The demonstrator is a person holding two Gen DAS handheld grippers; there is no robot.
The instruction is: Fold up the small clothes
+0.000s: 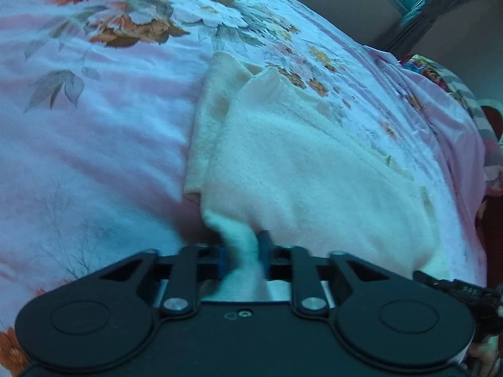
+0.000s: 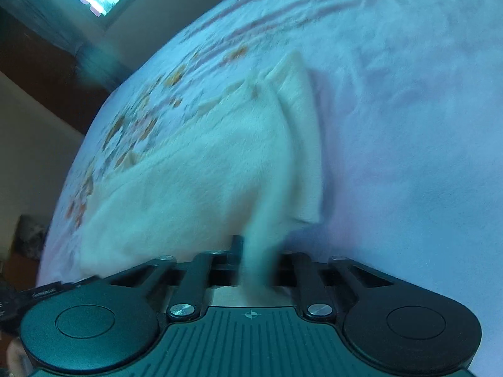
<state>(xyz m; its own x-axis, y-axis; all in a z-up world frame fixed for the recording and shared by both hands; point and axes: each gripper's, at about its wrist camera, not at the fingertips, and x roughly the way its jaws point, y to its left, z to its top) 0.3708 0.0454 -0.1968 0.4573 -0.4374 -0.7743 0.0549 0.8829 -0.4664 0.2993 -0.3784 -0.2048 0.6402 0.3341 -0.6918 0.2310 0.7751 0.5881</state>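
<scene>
While pinched, cream cloth — writing unreadable

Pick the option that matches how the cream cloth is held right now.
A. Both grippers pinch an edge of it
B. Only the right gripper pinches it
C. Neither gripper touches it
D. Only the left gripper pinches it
A: the left gripper and the right gripper each have a bunch of the cream cloth clamped between their fingers.
</scene>
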